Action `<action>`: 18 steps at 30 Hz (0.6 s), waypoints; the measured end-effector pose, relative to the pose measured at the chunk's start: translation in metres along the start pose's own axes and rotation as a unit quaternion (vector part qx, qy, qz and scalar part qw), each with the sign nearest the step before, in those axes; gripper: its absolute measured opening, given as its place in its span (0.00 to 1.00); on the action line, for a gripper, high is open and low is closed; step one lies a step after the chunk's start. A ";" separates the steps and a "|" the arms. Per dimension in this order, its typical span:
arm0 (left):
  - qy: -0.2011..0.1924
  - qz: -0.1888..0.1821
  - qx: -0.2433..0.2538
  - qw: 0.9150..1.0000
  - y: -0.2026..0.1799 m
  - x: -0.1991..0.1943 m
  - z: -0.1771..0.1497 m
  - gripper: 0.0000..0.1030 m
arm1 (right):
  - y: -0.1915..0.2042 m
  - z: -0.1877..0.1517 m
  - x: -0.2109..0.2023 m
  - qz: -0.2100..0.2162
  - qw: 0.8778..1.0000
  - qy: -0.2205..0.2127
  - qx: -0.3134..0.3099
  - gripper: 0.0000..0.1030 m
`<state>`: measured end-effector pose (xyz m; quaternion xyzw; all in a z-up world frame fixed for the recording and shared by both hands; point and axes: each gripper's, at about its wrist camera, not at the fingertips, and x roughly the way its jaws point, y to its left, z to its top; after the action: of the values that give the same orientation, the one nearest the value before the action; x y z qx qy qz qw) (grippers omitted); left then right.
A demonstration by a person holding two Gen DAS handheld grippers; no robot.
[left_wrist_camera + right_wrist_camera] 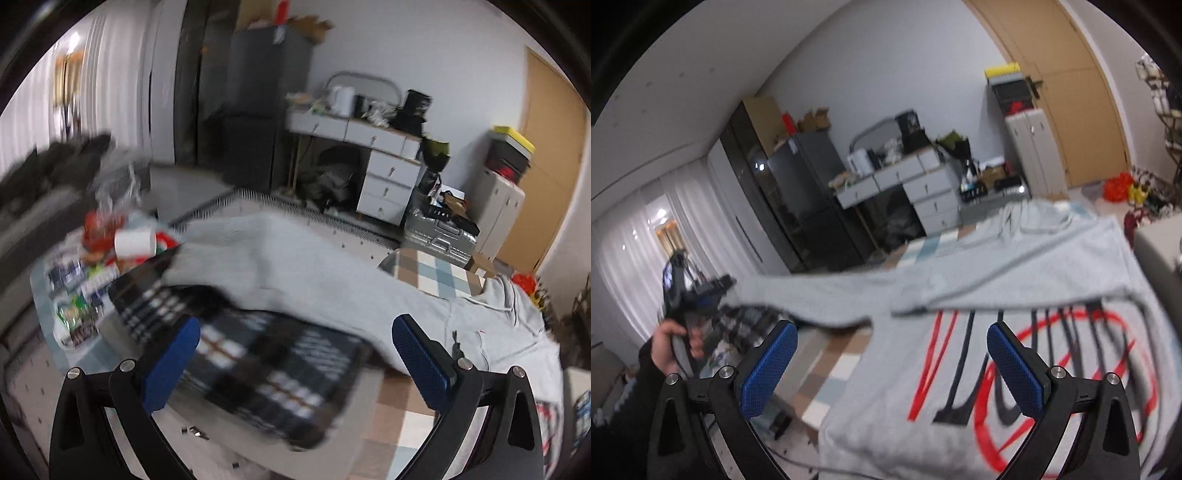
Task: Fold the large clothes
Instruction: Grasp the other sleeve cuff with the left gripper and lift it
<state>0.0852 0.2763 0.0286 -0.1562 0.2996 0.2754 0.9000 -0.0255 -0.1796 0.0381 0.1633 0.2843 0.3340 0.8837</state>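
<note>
Right wrist view shows the grey sweatshirt [1015,280] with one sleeve [812,299] stretched sideways, so I judge the sleeve fold is in hand; both the right tool [886,365] and the left tool [295,354] stand wide open and hold nothing, and next one must grasp the sleeve end.

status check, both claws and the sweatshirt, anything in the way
Left claw open, empty. Right claw open over grey sweatshirt. Sleeve stretched out left. Dark patterned item right under left claw.

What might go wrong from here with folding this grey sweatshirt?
1. The sleeve lies over a dark checked cloth; the open left gripper might pinch both layers.
2. Packets and a white cylinder crowd the sleeve's end, so swinging it may knock them.
3. Both views are motion-blurred; a hasty fold may come out crooked.
</note>
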 end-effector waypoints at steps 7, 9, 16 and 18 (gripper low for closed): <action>0.022 -0.043 -0.070 0.996 0.038 0.057 0.017 0.99 | 0.000 -0.028 0.015 0.018 0.999 0.014 0.032 1.00; 0.033 -0.101 -0.130 0.986 0.042 0.069 0.017 0.99 | 0.003 -0.035 0.018 0.022 0.999 0.020 0.025 1.00; 0.029 -0.111 -0.215 0.970 0.031 0.103 0.016 0.99 | -0.010 -0.047 0.028 0.058 0.995 0.039 0.068 1.00; 0.010 -0.124 -0.244 0.962 0.036 0.101 0.017 0.98 | -0.008 -0.047 0.027 0.057 0.996 0.035 0.062 1.00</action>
<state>0.1394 0.3533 -0.0251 -0.4094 0.2103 0.2247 0.8589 -0.0334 -0.1624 -0.0134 0.2214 0.3254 0.3709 0.8411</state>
